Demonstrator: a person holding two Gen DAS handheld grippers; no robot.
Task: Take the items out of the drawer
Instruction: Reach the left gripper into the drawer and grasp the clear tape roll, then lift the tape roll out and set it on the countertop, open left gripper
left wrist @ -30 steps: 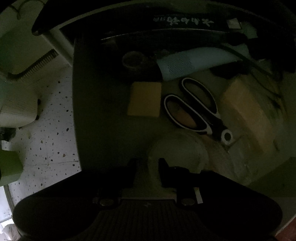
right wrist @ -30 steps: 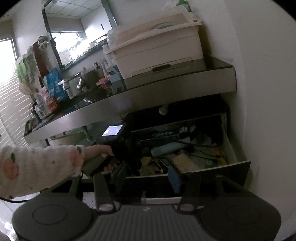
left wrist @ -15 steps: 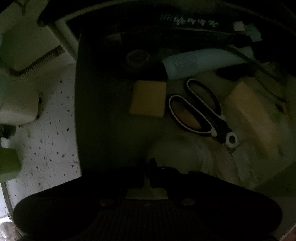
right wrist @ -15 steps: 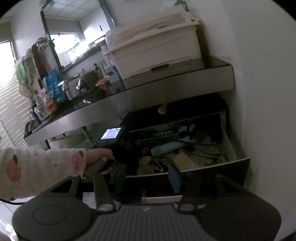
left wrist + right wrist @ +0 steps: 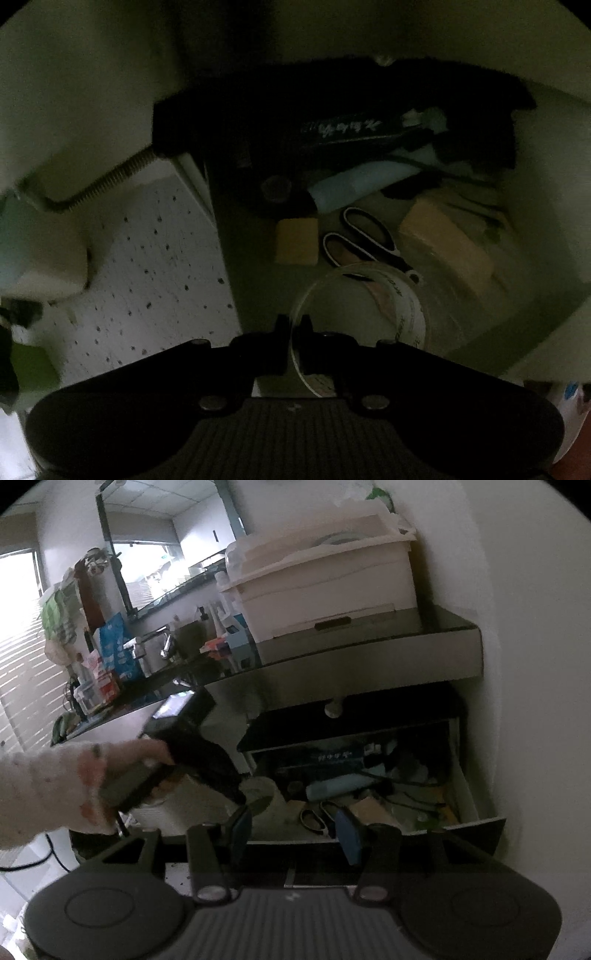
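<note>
My left gripper is shut on the rim of a clear tape roll and holds it lifted above the open drawer. In the right wrist view the left gripper holds the pale roll over the drawer's left end. Below lie black-and-white scissors, a yellow sponge, a light blue tube and a tan block. My right gripper is open and empty, in front of the drawer.
A dark countertop overhangs the drawer and carries a white dish box and bottles. A speckled floor and a ribbed hose lie left of the drawer. A wall stands on the right.
My left gripper closed on the tape roll and lifted it up and back out of the drawer. The right gripper shifted slightly and stayed open.
</note>
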